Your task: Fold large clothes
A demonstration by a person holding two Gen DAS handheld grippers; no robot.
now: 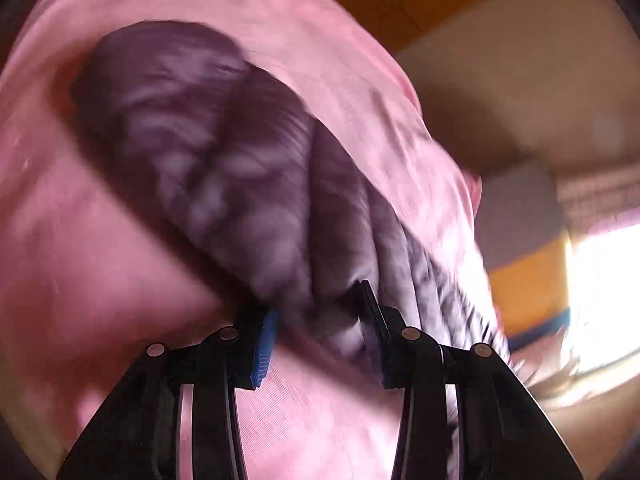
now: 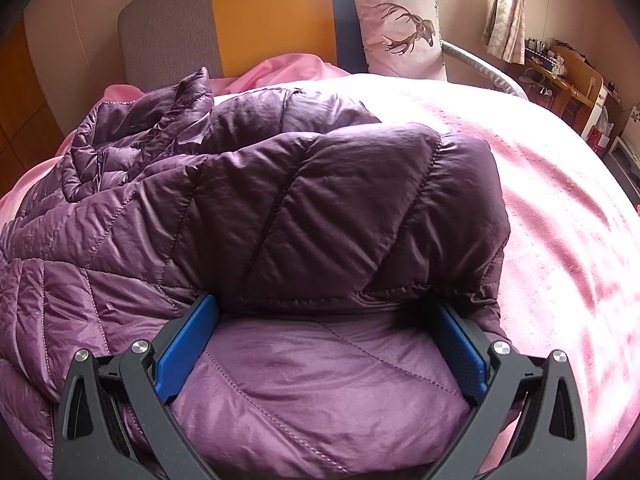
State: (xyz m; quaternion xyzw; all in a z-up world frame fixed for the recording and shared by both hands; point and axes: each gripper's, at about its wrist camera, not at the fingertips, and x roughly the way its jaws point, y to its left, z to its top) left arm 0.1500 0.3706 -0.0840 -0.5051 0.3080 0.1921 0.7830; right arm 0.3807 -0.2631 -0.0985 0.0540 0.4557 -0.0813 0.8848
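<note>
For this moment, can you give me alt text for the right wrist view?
A purple quilted puffer jacket lies on a pink bedspread, one part folded over onto itself. The right hand-held gripper is open over the jacket's near edge, its blue pads wide apart. Behind stand a grey, orange and blue headboard and a deer-print pillow.
</note>
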